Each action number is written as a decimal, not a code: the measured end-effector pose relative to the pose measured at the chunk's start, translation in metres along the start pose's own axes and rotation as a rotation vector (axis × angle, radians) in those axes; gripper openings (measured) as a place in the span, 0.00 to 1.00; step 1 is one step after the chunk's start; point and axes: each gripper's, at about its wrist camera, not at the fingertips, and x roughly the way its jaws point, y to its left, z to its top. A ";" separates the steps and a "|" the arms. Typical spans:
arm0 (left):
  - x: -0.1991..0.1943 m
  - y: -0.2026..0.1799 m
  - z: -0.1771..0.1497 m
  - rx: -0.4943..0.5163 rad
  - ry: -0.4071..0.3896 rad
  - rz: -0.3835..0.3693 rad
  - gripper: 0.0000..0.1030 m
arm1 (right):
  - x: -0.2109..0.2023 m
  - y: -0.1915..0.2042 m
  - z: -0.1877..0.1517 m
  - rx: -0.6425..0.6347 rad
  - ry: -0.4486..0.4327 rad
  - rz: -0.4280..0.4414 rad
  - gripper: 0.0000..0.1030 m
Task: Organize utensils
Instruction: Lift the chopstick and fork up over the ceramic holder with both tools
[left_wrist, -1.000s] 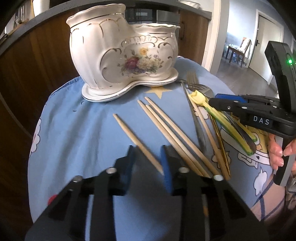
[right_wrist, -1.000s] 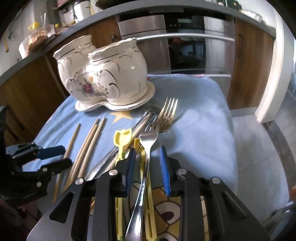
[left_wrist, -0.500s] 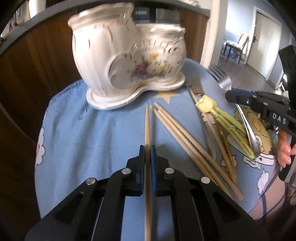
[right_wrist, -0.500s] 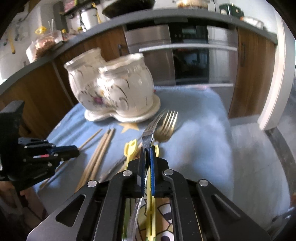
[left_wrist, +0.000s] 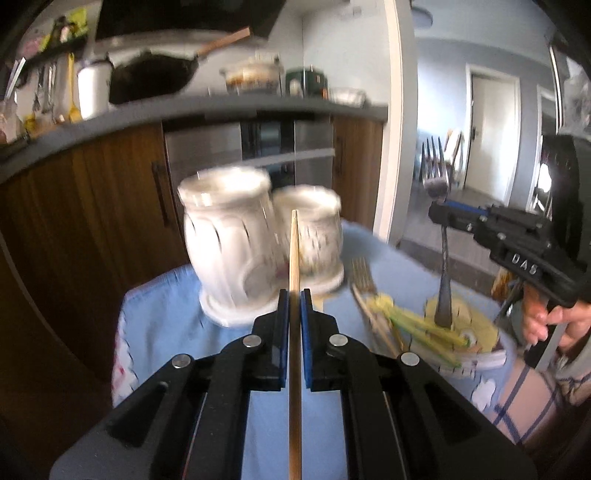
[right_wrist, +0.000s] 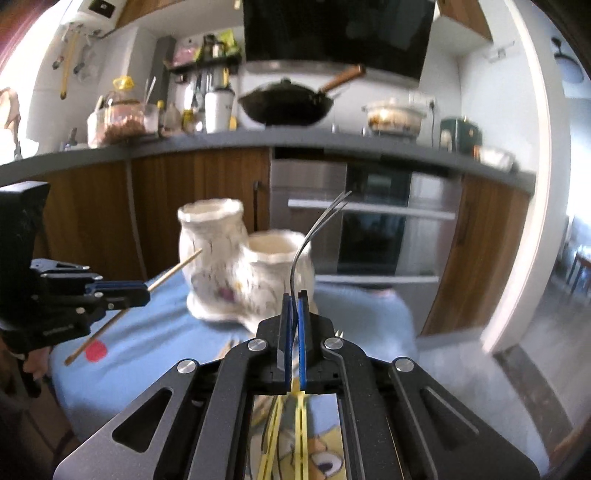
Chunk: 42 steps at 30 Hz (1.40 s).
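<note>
My left gripper is shut on a wooden chopstick, held up off the cloth with its tip toward the white two-cup ceramic holder. My right gripper is shut on a silver fork, seen edge-on, tines up and in front of the holder. In the left wrist view the right gripper shows at the right with the fork hanging upright. The right wrist view shows the left gripper at the left with the chopstick slanting.
The holder stands on a small table under a blue cloth. More chopsticks, a gold fork and yellow utensils lie on the cloth. Wooden cabinets and an oven stand behind. A person's hand grips the right tool.
Both grippers shut, the left on a chopstick and the right on a fork, then lifted them off the cloth. Both views tilted upward, toward the counter.
</note>
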 end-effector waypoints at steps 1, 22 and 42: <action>-0.005 0.003 0.008 -0.003 -0.034 0.002 0.06 | -0.001 0.000 0.007 0.000 -0.017 0.000 0.03; 0.050 0.055 0.154 -0.083 -0.377 -0.009 0.06 | 0.085 -0.023 0.095 0.157 -0.190 -0.036 0.03; 0.080 0.059 0.088 -0.067 -0.239 0.065 0.06 | 0.139 -0.013 0.033 0.132 0.019 0.022 0.04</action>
